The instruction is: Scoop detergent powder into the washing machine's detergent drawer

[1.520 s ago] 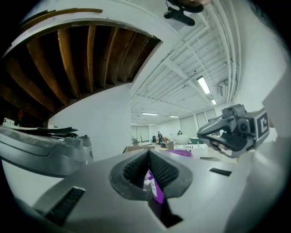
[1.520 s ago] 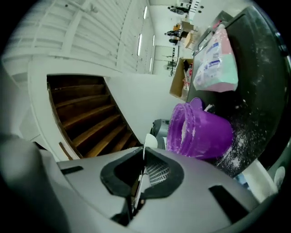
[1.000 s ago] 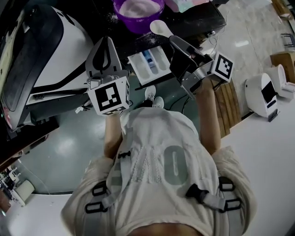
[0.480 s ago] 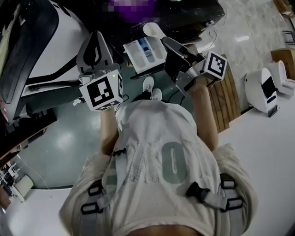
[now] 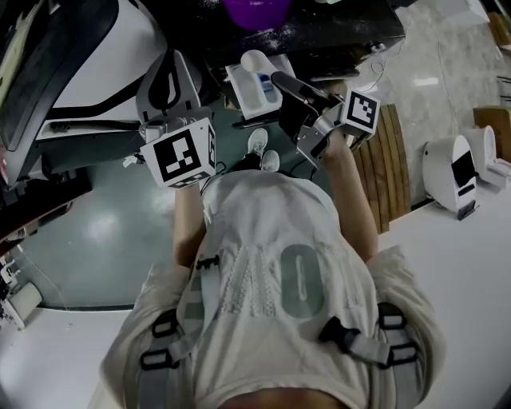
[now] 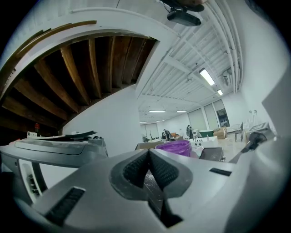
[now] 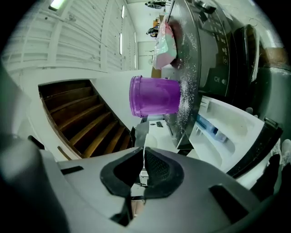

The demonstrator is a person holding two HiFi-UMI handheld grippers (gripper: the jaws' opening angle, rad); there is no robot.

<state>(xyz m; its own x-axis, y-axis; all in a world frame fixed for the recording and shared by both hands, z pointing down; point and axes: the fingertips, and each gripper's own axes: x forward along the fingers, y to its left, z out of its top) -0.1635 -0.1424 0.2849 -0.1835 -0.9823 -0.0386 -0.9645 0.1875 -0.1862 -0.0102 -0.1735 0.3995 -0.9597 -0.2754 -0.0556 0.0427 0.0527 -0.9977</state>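
A white scoop (image 5: 254, 61) hangs over the back end of the pulled-out white detergent drawer (image 5: 244, 89), which has a blue insert. My right gripper (image 5: 277, 80) is shut on the scoop's thin handle (image 7: 143, 160); whether the scoop holds powder I cannot tell. The purple bowl (image 5: 257, 9) of powder stands on the dark machine top just beyond the drawer, and also shows in the right gripper view (image 7: 154, 96). My left gripper (image 5: 169, 59) is held to the left of the drawer, shut (image 6: 148, 169) with nothing between its jaws.
Spilled powder speckles the dark top (image 5: 323, 32) round the bowl. The washing machine's white front with its dark door (image 5: 56, 48) fills the left. A wooden pallet (image 5: 391, 160) and a white device (image 5: 451, 172) lie at the right. The person's shoes (image 5: 263, 152) stand under the drawer.
The right gripper has carried the scoop from beside the purple bowl to above the drawer. The left gripper has stayed about where it was, still shut.
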